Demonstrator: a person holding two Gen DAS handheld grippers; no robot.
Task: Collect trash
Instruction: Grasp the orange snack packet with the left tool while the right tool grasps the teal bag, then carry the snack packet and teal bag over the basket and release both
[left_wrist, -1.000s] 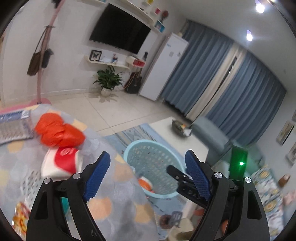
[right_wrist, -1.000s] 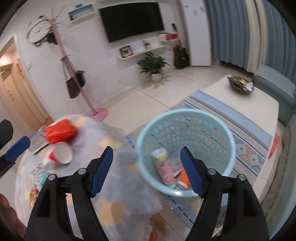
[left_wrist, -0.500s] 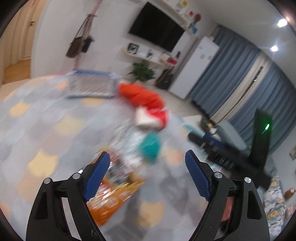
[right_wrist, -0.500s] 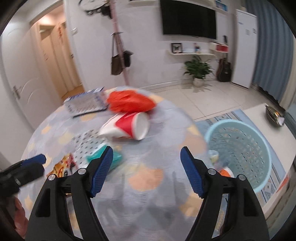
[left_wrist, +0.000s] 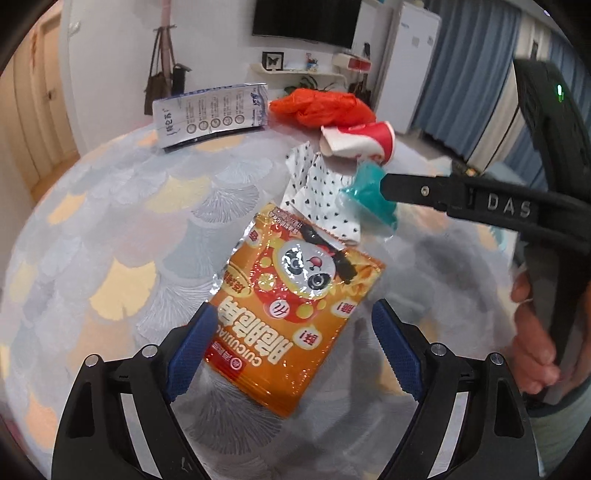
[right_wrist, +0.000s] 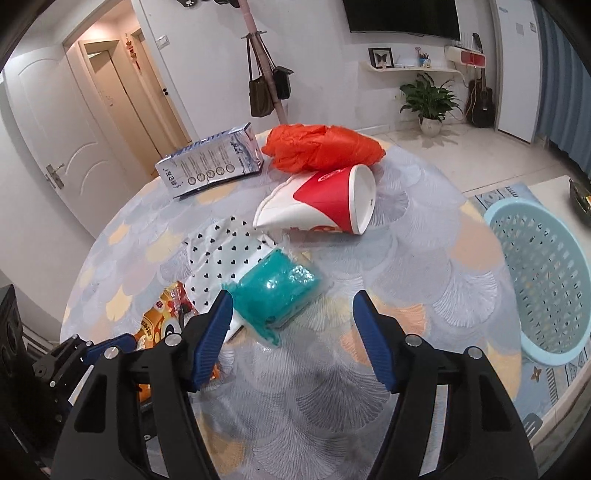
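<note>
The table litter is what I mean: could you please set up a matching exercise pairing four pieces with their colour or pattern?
Things:
1. snack bag
2. paper cup
3. plastic bag
4. soft packet

Descriptions:
A. teal, in clear wrap
B. plain orange-red, crumpled
C. red and white, lying on its side
D. orange with a panda face

Pairs: 1-D, 2-C, 3-B, 4-A
</note>
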